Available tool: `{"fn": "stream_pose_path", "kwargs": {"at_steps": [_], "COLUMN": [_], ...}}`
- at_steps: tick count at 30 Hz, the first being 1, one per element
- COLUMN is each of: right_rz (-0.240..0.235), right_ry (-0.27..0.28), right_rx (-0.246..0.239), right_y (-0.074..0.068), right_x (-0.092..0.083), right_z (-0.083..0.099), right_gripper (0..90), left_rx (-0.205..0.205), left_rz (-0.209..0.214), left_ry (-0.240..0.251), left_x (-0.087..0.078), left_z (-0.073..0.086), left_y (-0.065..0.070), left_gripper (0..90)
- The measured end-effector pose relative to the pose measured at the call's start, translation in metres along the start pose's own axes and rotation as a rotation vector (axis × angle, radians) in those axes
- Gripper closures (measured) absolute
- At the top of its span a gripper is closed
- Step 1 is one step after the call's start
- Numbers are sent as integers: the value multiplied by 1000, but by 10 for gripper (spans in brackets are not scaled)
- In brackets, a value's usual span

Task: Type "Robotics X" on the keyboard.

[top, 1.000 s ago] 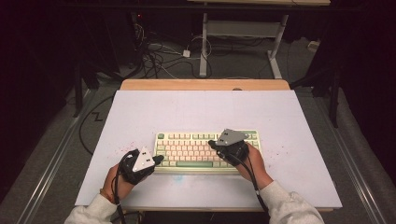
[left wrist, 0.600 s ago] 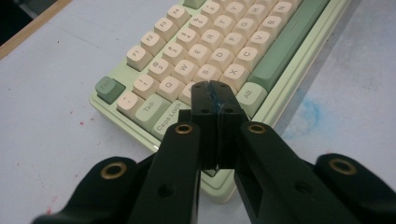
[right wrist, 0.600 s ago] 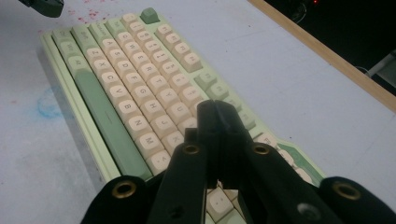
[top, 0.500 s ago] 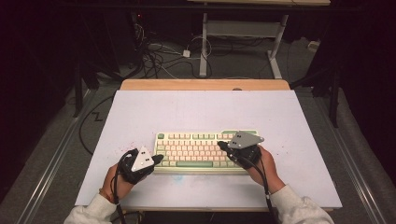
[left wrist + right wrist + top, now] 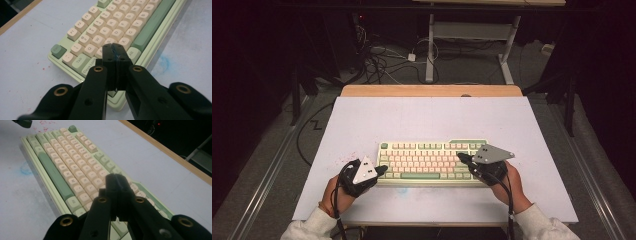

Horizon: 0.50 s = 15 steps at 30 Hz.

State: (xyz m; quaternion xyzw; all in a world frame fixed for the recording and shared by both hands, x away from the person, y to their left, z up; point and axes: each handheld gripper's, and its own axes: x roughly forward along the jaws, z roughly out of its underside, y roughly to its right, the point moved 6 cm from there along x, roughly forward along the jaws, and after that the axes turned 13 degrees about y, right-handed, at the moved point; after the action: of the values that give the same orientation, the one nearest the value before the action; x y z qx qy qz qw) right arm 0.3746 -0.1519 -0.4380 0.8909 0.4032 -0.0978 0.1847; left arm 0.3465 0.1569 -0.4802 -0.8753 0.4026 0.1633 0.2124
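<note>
Right gripper (image 5: 117,178), jaws pressed together, above green-and-cream keyboard (image 5: 75,170) on white table (image 5: 20,202).

Bright lit table — dark surroundings, soft close-ups

A pale worktop (image 5: 432,120) with a wooden far edge stands in a dark room. Beyond it, tangled cables (image 5: 382,57) lie on grey floor (image 5: 472,70) near a white table frame (image 5: 472,35).

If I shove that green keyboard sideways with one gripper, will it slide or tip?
The keyboard would probably slide, not tip: it lies low and flat on the white table. It looks like a stiff slab, so it shouldn't flex. Pushed at one end, it would likely pivot.
</note>
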Motion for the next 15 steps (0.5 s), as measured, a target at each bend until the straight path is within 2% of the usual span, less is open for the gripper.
{"fn": "stream_pose_path", "kwargs": {"at_steps": [15], "right_rz": [23], "right_ry": [9], "right_rx": [0], "right_y": [7], "right_x": [-30], "right_z": [13], "right_gripper": [900], "left_rx": [0], "left_rz": [10], "left_ry": [11], "left_x": [0], "left_z": [-4], "left_y": [1], "left_gripper": [874]}}
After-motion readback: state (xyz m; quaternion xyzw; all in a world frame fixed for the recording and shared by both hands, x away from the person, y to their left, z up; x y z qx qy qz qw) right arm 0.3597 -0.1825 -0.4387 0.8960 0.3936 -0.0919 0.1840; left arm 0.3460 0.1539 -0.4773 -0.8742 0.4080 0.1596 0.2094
